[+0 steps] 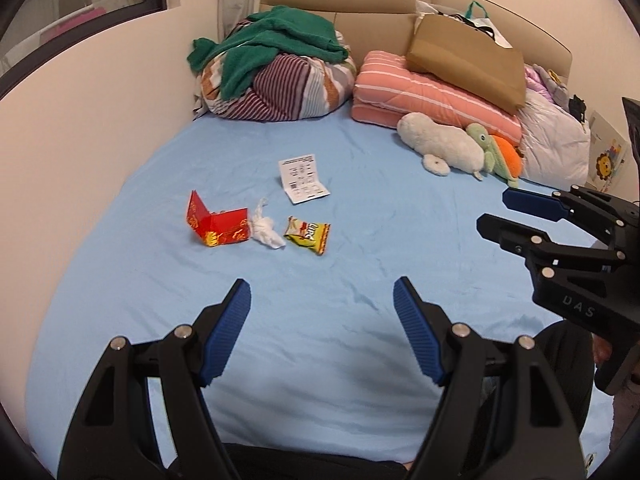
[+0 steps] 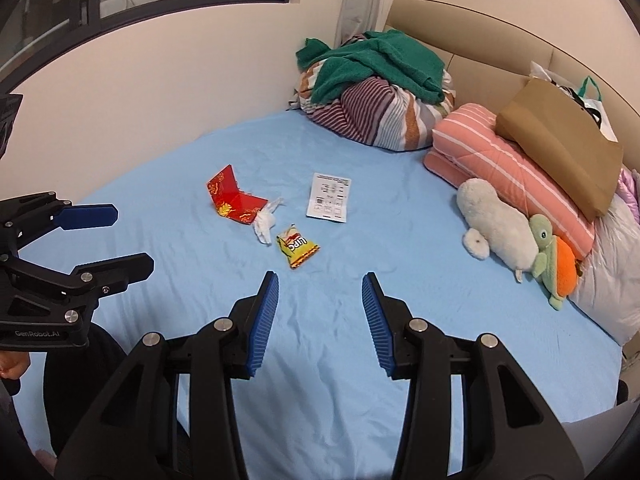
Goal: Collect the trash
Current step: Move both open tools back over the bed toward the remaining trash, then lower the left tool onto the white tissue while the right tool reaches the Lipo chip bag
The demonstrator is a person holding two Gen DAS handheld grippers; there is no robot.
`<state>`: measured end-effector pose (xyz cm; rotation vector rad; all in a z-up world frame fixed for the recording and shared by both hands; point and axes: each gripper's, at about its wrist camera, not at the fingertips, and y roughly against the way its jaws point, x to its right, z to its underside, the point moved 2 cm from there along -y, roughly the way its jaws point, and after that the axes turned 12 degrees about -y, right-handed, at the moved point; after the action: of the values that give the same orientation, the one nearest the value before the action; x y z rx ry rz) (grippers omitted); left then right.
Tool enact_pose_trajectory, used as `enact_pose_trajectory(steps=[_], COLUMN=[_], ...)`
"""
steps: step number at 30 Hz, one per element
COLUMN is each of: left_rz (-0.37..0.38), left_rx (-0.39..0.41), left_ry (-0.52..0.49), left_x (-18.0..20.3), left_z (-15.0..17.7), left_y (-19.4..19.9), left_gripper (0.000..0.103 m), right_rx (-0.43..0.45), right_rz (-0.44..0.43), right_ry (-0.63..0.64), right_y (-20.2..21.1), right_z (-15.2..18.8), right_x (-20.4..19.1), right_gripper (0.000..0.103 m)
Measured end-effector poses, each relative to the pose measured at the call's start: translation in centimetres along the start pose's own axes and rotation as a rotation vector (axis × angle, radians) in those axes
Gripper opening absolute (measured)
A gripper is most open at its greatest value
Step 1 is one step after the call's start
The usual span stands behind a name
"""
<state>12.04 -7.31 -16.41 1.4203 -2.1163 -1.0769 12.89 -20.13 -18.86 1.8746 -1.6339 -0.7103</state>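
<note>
Chip bag (image 2: 297, 247) lies flat, long axis diag.

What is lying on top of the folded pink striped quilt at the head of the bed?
A brown paper bag lies tilted on the pink striped quilt, with a white bag with green handles behind it. The brown bag's contents and the quilt surface beneath it are hidden.

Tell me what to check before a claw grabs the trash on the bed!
1. Left claw open, nothing in it: ok.
2. Right claw open, nothing in it: ok.
3. Chip bag lies apart from the crumpled tissue: ok.
4. Tissue apart from the red box: not ok, they touch.
5. White leaflet lies flat, alone: ok.
6. Trash bin ready: cannot tell, none in view.
</note>
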Motion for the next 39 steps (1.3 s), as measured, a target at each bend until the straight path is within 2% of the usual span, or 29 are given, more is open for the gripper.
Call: enact_pose_trajectory(steps=[6, 11, 20, 25, 34, 36, 39], left_rz=[-0.057, -0.06, -0.041, -0.036, -0.044, -0.043, -0.042], left_rx=[-0.037, -0.07, -0.125, -0.157, -0.206, -0.219, -0.235], left_ry=[0.054, 0.106, 0.152, 0.179, 0.196, 0.204, 0.21], left_x=[-3.4, -5.5, -7.0, -7.7, -8.8, -9.2, -9.7], left_z=[1.5, 2.3, 2.2, 1.5, 0.3, 0.1, -0.3], left_y=[-2.3, -4.8, -10.2, -13.9, -20.2, -21.6, -23.6], left_gripper=[0.074, 0.074, 0.074, 0.074, 0.074, 0.074, 0.074], right_rx=[-0.021, -0.038, -0.085, -0.136, -0.189, -0.201, -0.198], right_rz=[-0.027, -0.029, -0.047, -0.091, -0.157, -0.162, -0.175], right_ry=[-0.004, -0.006, 0.027, 0.05, 0.184, 0.213, 0.251], right_y=[-3.1, -6.1, -12.8, -17.3, -25.2, -26.7, -28.8], right_z=[-0.5, -0.7, -0.7, -0.9, -0.7, -0.6, -0.5], right_x=[-1.7, -2.1, -2.3, -2.0, -2.4, -2.4, -2.4], right_gripper=[0.042, 0.042, 0.042, 0.042, 0.042, 0.051, 0.057])
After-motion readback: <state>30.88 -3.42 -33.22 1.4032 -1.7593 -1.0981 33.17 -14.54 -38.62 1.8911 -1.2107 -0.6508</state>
